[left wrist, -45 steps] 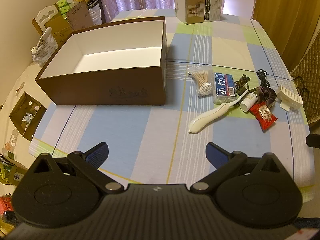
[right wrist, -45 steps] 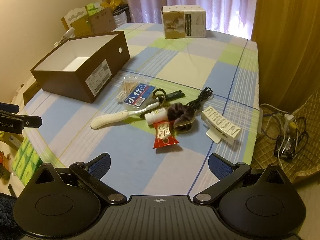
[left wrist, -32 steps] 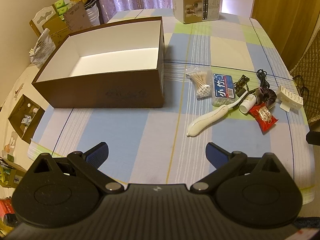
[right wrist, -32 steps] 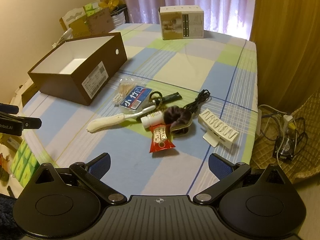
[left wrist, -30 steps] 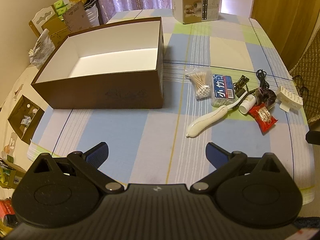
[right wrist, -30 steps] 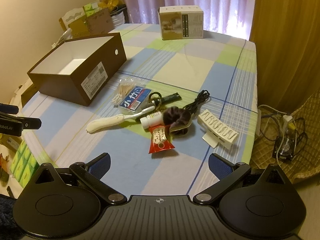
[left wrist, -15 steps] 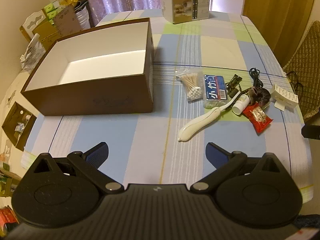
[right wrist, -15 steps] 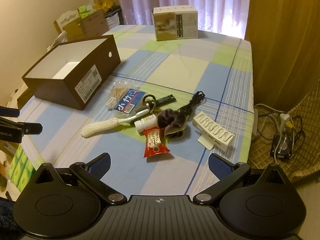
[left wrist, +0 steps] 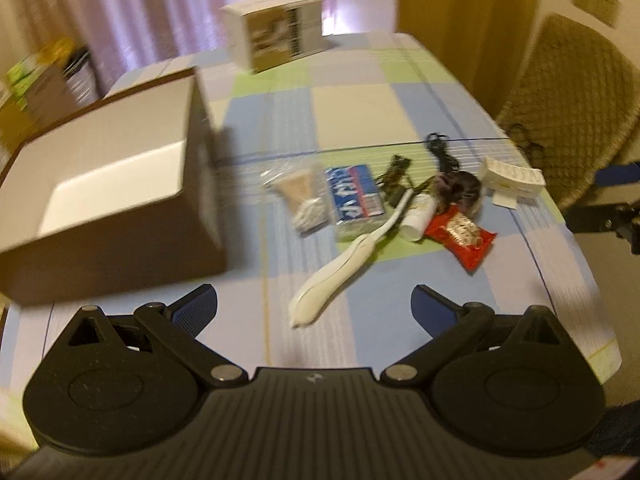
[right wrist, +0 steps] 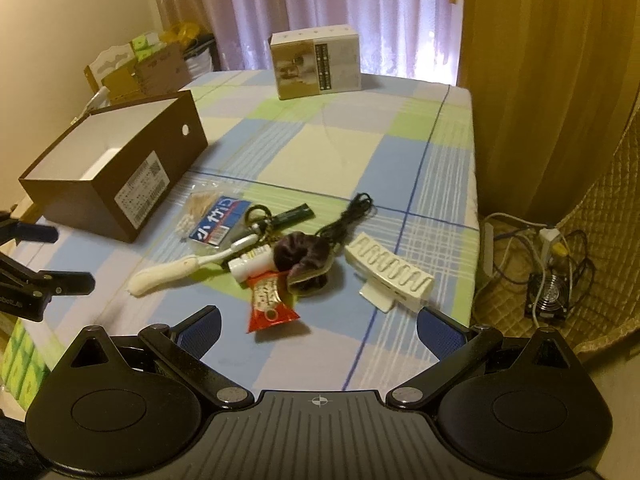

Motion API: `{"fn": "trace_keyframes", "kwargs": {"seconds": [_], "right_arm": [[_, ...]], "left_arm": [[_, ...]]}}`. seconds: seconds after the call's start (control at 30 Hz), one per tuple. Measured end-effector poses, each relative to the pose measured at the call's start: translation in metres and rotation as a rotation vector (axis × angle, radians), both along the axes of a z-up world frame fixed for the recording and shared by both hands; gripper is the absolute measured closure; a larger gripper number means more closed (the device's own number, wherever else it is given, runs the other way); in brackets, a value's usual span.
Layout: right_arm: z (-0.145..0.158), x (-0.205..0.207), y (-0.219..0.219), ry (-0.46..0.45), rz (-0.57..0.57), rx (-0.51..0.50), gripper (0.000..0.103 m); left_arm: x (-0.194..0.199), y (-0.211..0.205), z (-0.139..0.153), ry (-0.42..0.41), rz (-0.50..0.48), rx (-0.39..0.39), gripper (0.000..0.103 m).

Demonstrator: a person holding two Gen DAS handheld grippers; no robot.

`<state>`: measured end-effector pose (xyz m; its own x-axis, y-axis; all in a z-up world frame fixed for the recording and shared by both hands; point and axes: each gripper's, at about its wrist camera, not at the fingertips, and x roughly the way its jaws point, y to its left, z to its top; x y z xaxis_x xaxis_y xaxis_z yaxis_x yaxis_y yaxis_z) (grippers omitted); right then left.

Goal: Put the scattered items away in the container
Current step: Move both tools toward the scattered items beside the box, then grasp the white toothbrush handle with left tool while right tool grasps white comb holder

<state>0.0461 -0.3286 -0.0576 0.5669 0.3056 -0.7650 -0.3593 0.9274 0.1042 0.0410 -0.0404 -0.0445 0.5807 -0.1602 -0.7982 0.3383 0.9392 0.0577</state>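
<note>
The brown box (right wrist: pixel 116 176) sits open at the table's left. Right of it lies the clutter: cotton swabs (left wrist: pixel 304 200), blue packet (right wrist: pixel 218 222), white brush (right wrist: pixel 180 268), red sachet (right wrist: pixel 270 300), scrunchie (right wrist: pixel 304 258), white clip (right wrist: pixel 390 272). Left gripper (left wrist: pixel 314 306) and right gripper (right wrist: pixel 318 322) hover spread wide, holding nothing.

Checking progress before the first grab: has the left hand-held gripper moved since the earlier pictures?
Yes. The left hand-held gripper has swung right, off the brown box, now over the white toothbrush.
</note>
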Motion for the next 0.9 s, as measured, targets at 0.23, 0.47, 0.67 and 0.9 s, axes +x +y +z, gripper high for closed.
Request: {"fn": "trace_keyframes", "kwargs": {"seconds": [0.23, 0.47, 0.67, 0.9], "right_arm": [[-0.012, 0.0, -0.009, 0.023, -0.014, -0.027, 0.002], [-0.024, 0.007, -0.013, 0.036, -0.004, -0.019, 0.002], [-0.029, 0.022, -0.01, -0.03, 0.101, -0.08, 0.002], [-0.031, 0.045, -0.009, -0.04, 0.138, -0.106, 0.002]], "left_arm": [[0.026, -0.015, -0.026, 0.0, -0.152, 0.005, 0.013], [0.048, -0.023, -0.052, 0.043, -0.256, 0.028, 0.032], [0.06, -0.03, -0.067, 0.068, -0.301, 0.046, 0.039], [0.077, -0.041, -0.082, 0.106, -0.328, 0.038, 0.053]]}}
